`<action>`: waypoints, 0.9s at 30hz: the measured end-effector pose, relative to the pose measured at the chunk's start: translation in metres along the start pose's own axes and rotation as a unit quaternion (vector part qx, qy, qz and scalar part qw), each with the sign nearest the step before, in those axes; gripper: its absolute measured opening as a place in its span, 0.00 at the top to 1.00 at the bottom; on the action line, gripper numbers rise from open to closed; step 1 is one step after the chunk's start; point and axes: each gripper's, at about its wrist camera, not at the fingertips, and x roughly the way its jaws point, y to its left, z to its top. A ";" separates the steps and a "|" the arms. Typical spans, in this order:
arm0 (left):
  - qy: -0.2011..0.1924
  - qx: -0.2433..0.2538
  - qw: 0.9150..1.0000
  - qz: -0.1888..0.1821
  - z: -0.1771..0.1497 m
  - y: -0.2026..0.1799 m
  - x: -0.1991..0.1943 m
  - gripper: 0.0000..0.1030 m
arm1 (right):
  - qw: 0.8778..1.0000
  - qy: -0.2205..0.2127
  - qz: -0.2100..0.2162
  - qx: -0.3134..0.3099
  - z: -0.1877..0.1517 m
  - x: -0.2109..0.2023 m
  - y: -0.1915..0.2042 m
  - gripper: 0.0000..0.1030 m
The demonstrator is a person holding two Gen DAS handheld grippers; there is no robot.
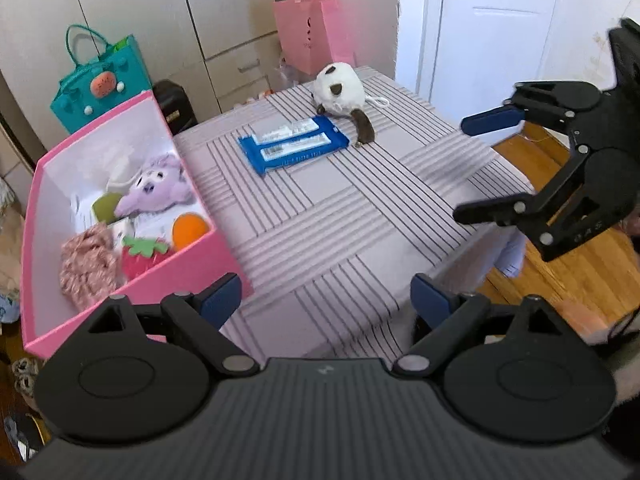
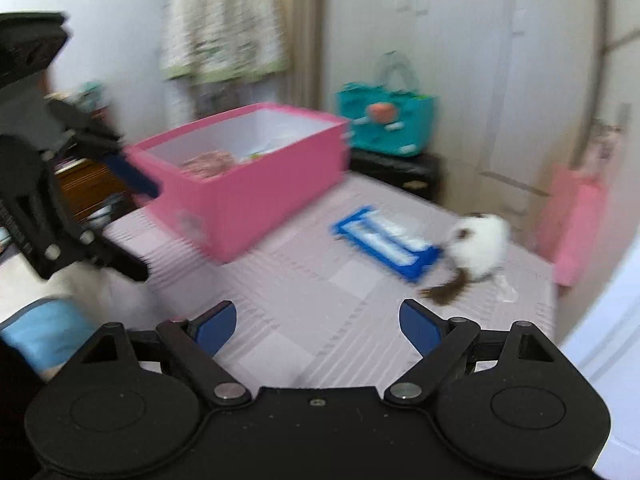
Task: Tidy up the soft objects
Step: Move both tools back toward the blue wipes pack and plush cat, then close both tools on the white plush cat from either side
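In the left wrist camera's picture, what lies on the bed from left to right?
Pink box → blue wipes pack → white and brown plush toy → the open right hand-held gripper over the bed's right edge.

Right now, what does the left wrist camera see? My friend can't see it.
A pink box holding soft toys sits on the left of a striped table, and a blue packet lies farther back beside a white and brown plush. Both tools are open and empty: the left tool in front, the right tool at right.
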 end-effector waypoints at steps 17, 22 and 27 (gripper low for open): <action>-0.190 -0.034 0.981 -0.019 0.061 -0.014 0.076 0.13 | 0.987 -0.088 -0.128 0.049 -0.027 0.062 -0.068 0.11; -0.211 -0.074 0.974 -0.040 0.078 -0.006 0.096 0.13 | 0.992 -0.083 -0.096 0.028 -0.022 0.076 -0.073 0.12; -0.219 -0.096 0.969 -0.059 0.091 0.000 0.113 0.13 | 0.991 -0.092 -0.081 0.056 -0.014 0.089 -0.087 0.12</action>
